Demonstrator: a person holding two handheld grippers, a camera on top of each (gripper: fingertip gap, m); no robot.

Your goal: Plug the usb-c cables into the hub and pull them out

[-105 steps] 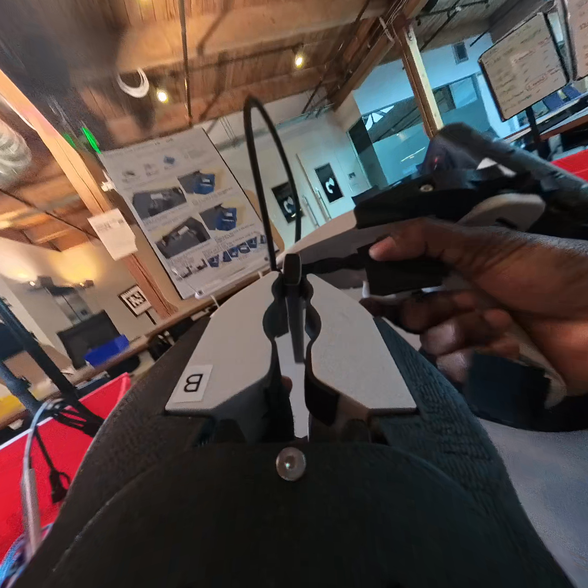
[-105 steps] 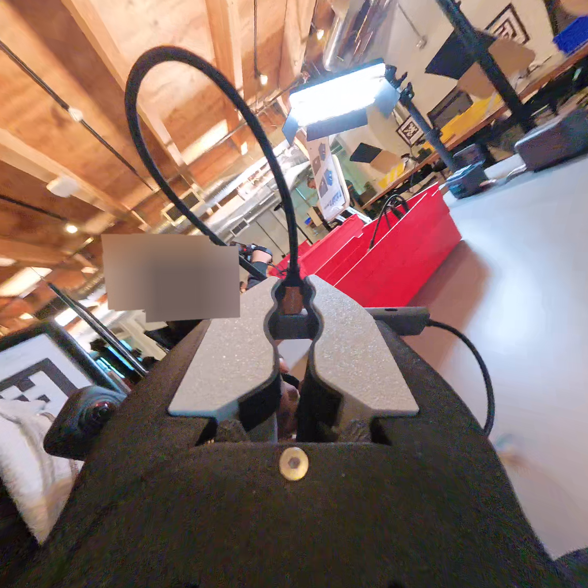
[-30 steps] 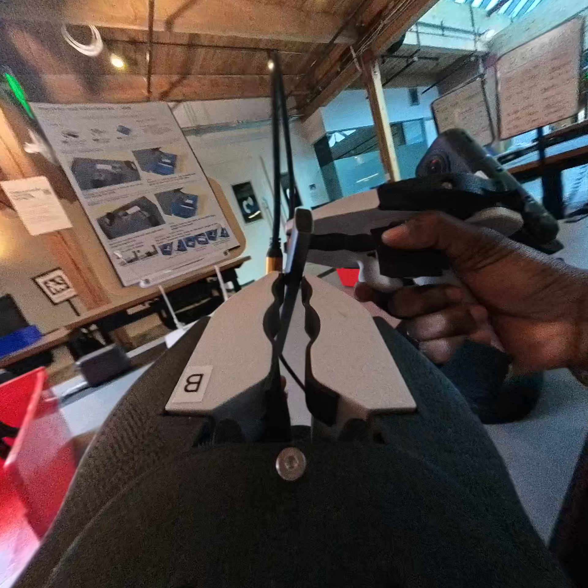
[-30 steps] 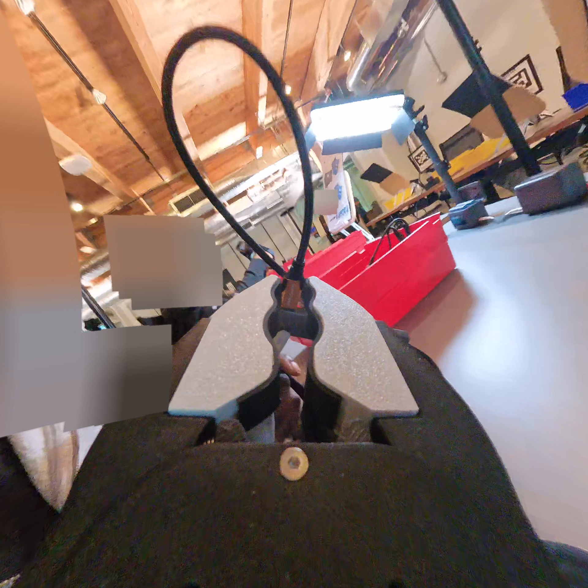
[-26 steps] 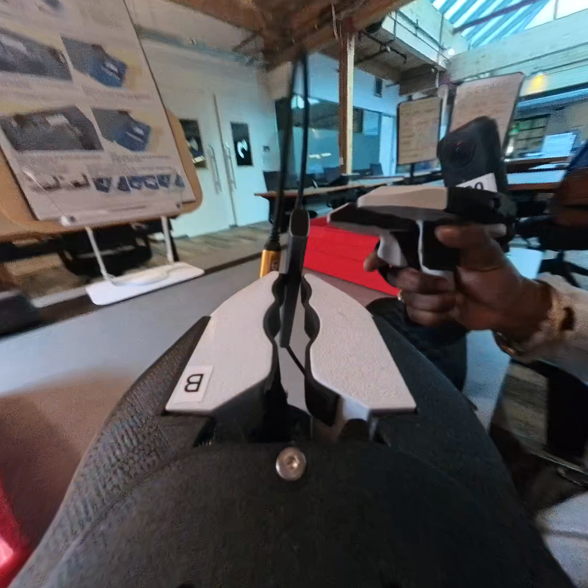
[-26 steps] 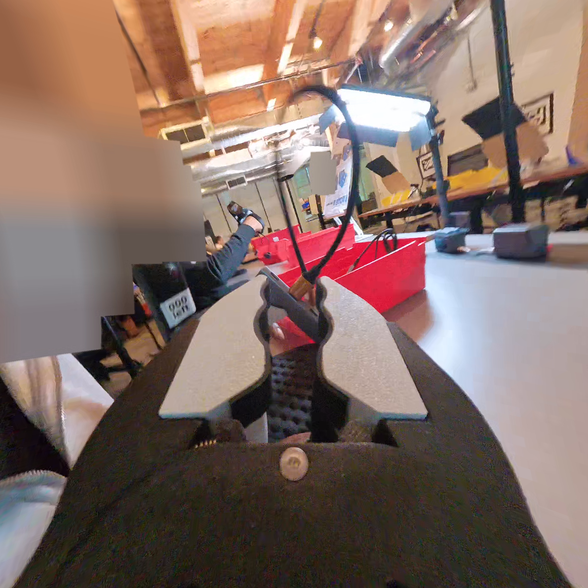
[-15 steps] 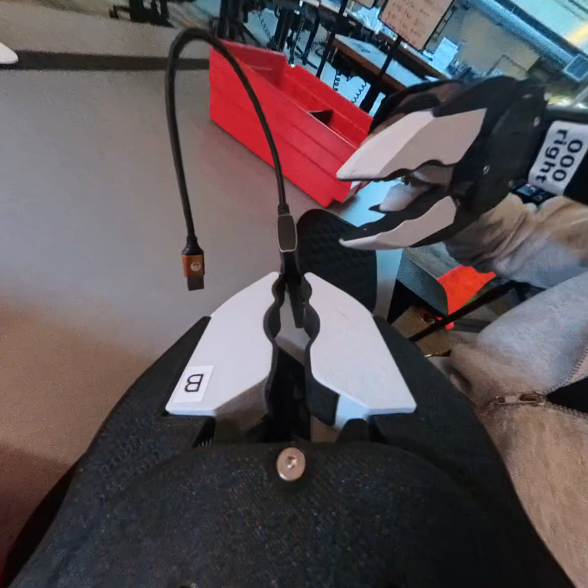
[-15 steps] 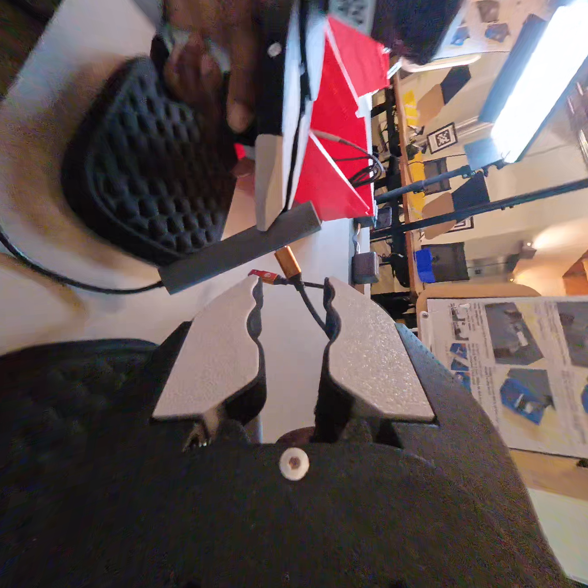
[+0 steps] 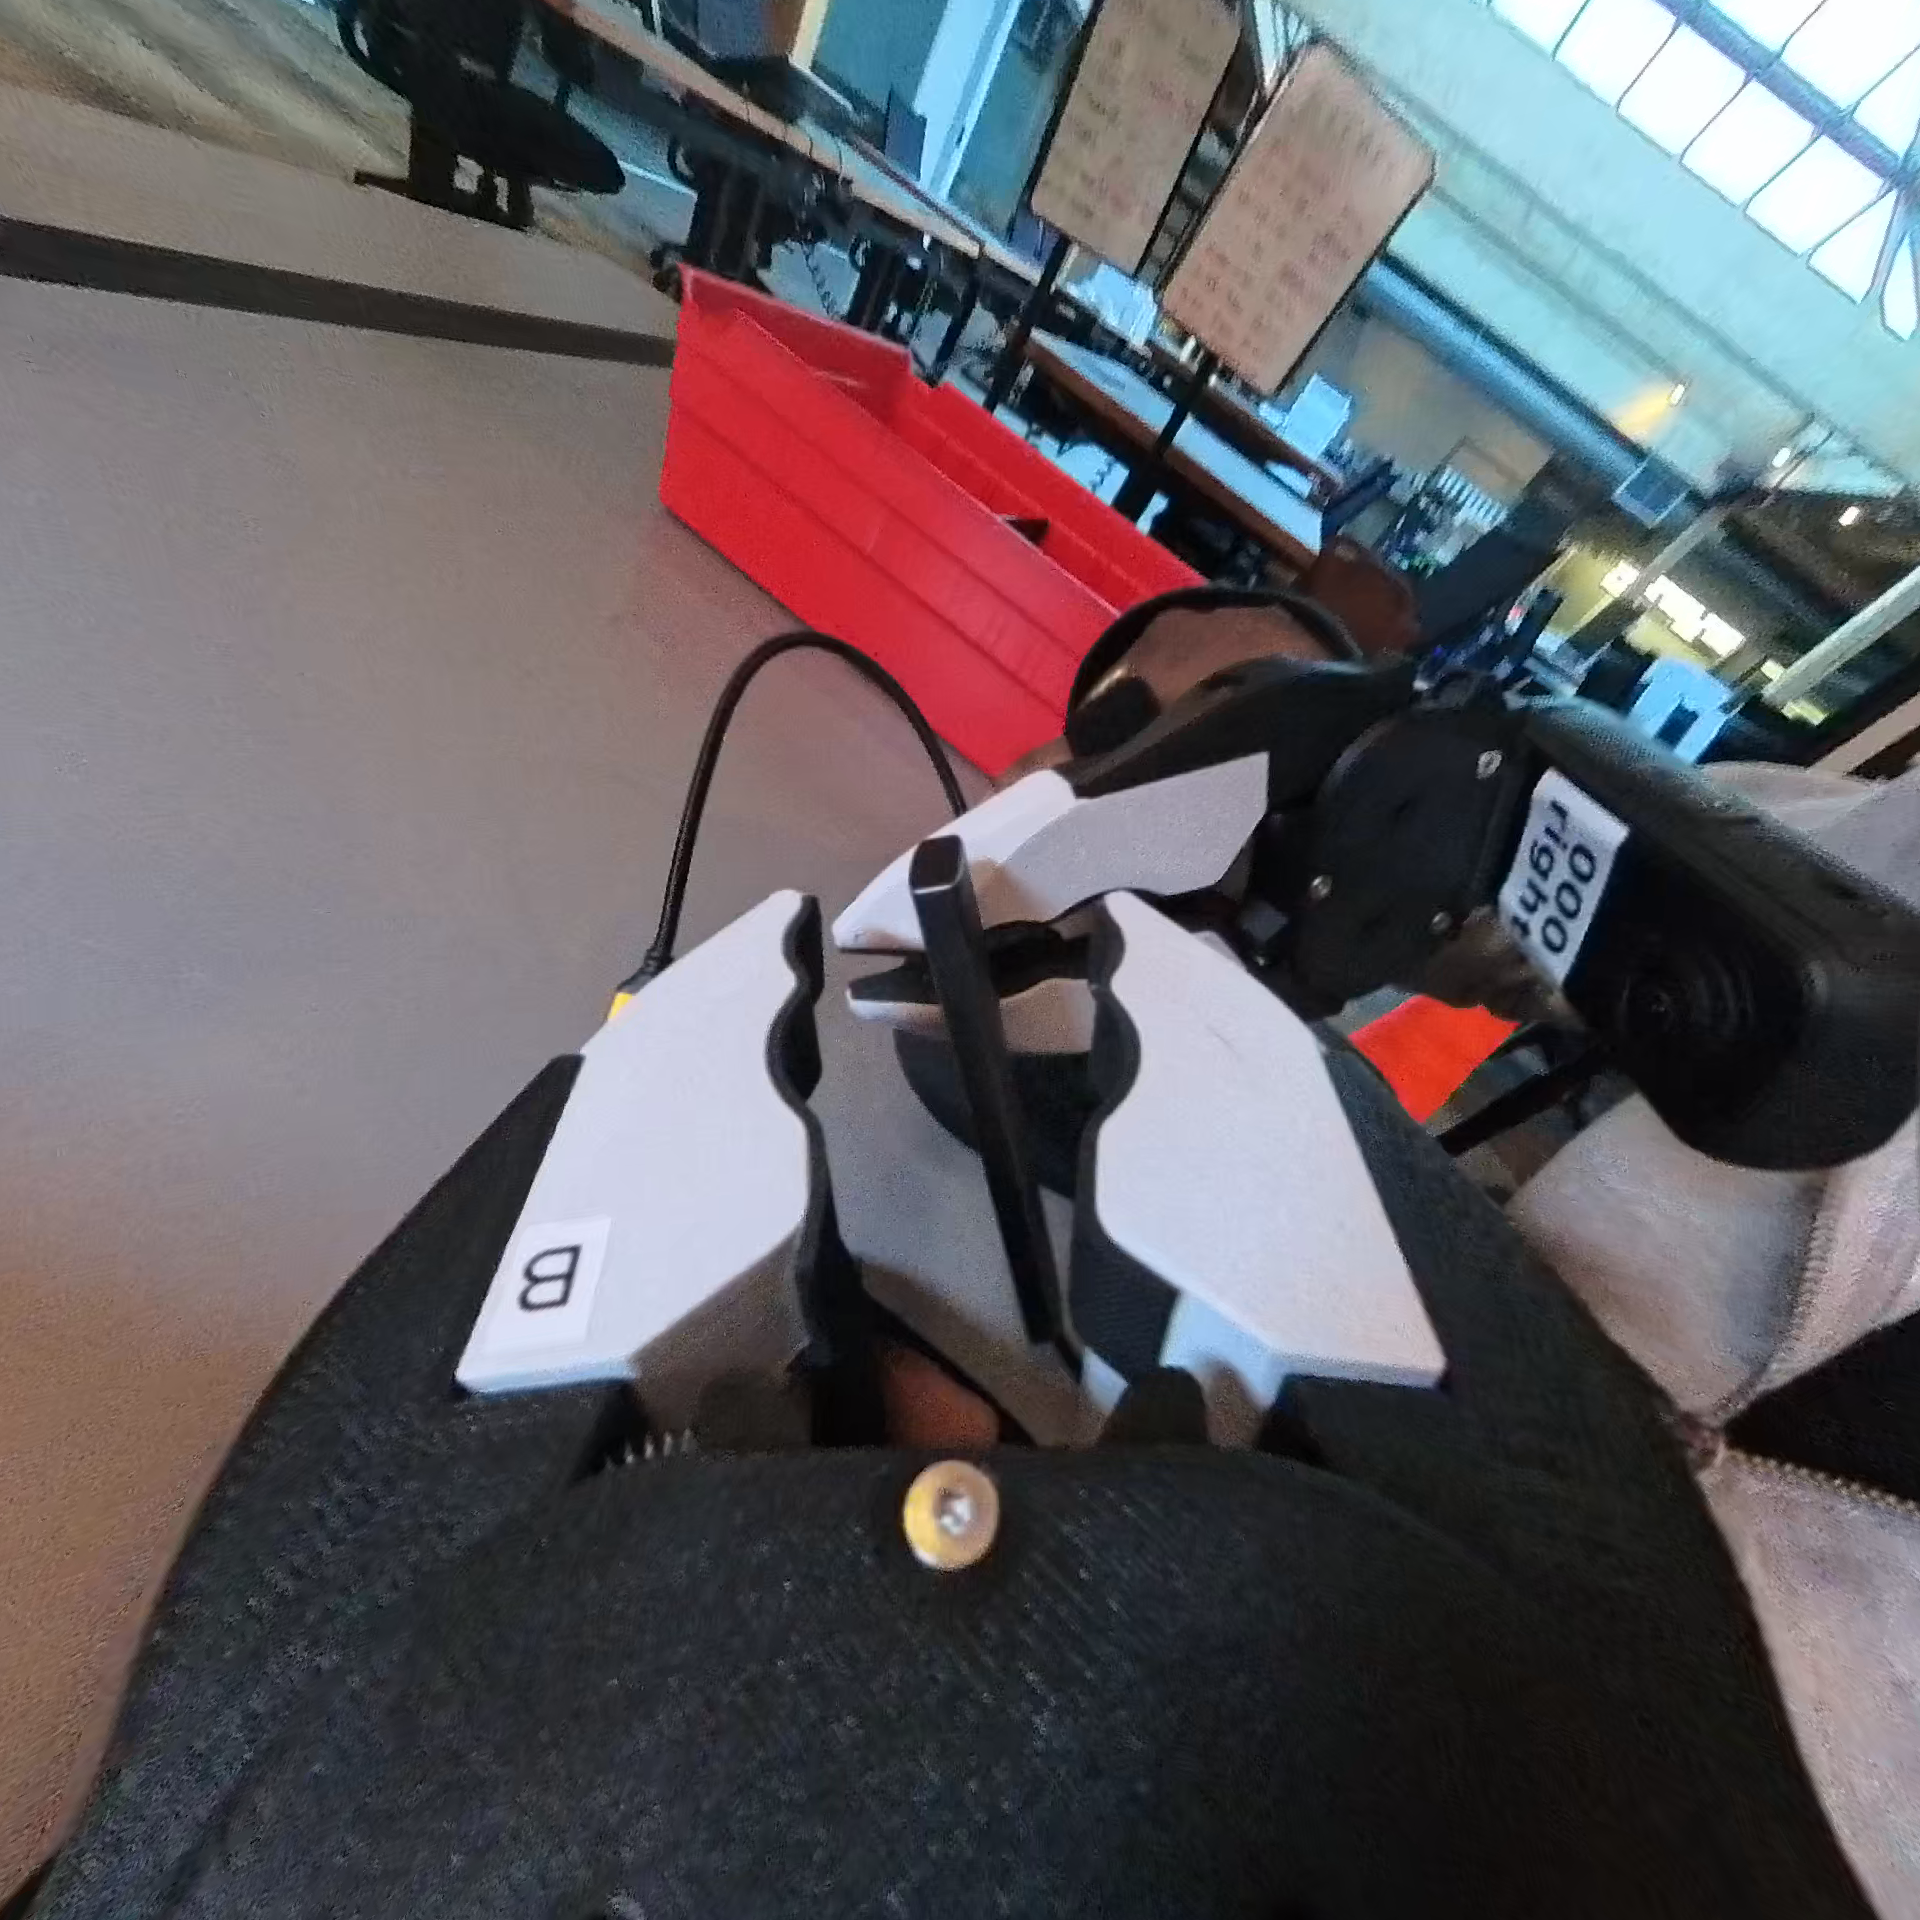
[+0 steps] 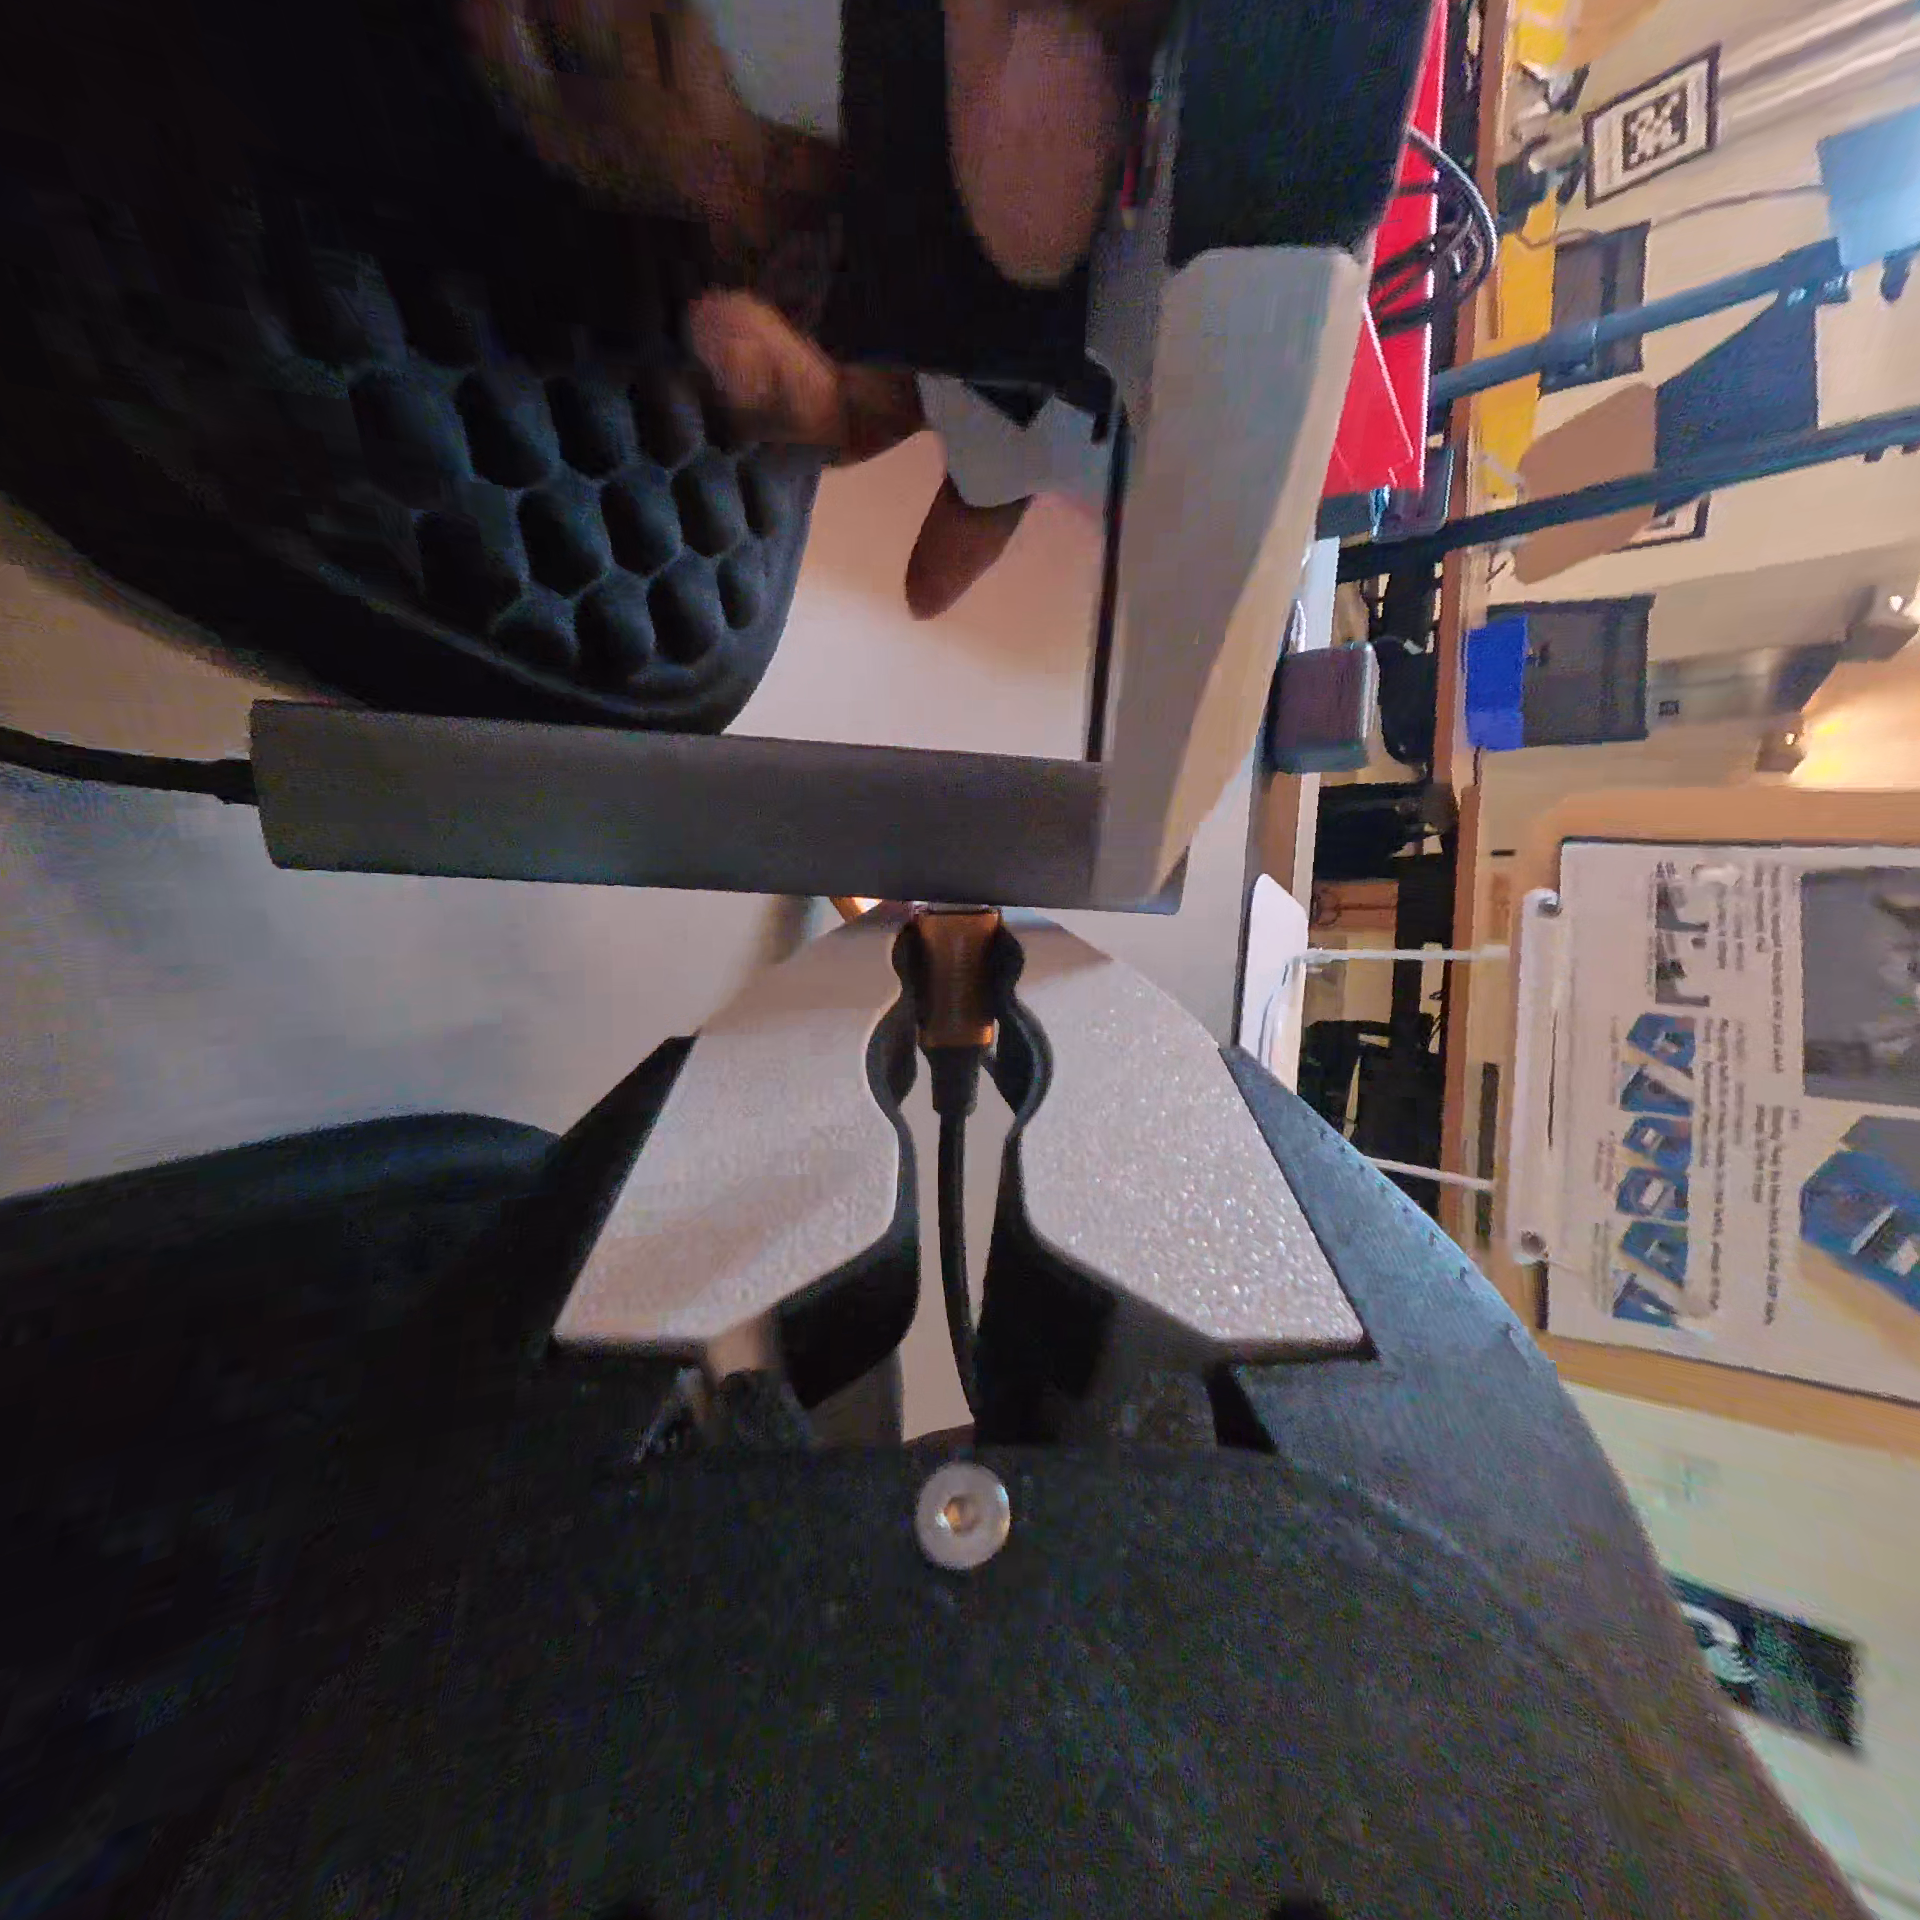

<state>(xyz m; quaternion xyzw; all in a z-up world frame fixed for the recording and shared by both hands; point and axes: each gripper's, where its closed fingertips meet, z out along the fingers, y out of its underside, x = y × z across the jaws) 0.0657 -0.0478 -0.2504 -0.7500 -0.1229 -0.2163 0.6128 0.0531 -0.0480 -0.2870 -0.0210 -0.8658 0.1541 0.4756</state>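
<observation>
Right gripper (image 10: 958, 997) is clamped on the orange-collared usb-c plug (image 10: 954, 987), cable (image 10: 954, 1226) trailing back between its fingers. The plug tip sits at the long edge of the grey hub (image 10: 675, 821); whether it touches or has entered a port I cannot tell, as blur hides the seam.

Left gripper (image 9: 961, 997): jaws stand apart, yet the hub (image 9: 982, 1091) runs edge-on between them, leaning against the right-hand finger. In the right wrist view one grey finger (image 10: 1226, 540) lies against the hub's end. Grip looks loose.

Step in hand, as I judge it: seating the plug. To do it well, close the left jaws on the hub first so it cannot slide away, keep the plug square to the hub edge, and push straight along the plug's axis without rocking.

Count: one hub, one cable visible with a black loop (image 9: 800, 665) arching over the table (image 9: 312, 623), two grippers, one red bin (image 9: 883, 540).
</observation>
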